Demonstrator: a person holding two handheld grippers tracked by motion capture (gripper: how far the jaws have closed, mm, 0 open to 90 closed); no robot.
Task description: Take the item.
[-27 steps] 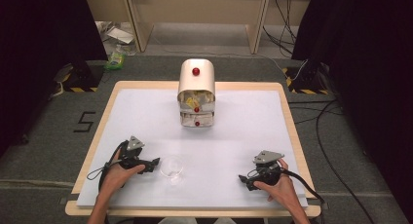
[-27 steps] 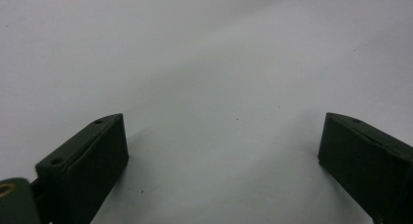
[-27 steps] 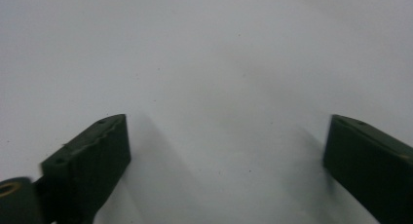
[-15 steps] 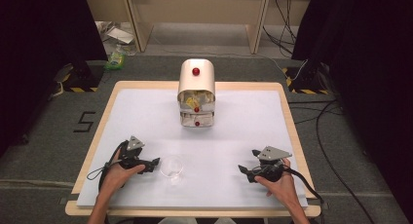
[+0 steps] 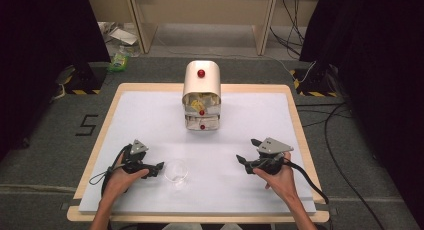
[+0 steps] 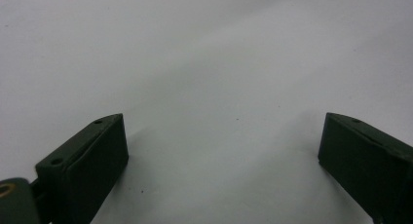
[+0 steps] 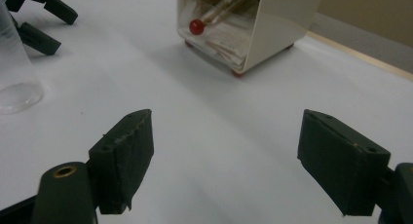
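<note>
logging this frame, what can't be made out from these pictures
- Contents of the cream box: in the high view too small, only pale packets behind red knobs; in the right gripper view the top edge cuts it off.
- Clear cup: too small and transparent in the high view to tell if it holds anything; the left edge of the right gripper view crops it.
- Left gripper: jaw gap unclear in the high view.

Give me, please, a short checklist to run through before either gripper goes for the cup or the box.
1. Left gripper open: ok, jaws wide apart.
2. Right gripper open: ok, nothing between its jaws.
3. Cup upright on the table: ok, beside the left gripper.
4. Cup empty: cannot tell for sure; it looks clear.
5. Box standing, front facing the person: ok.
6. Box drawer shut: cannot tell.
</note>
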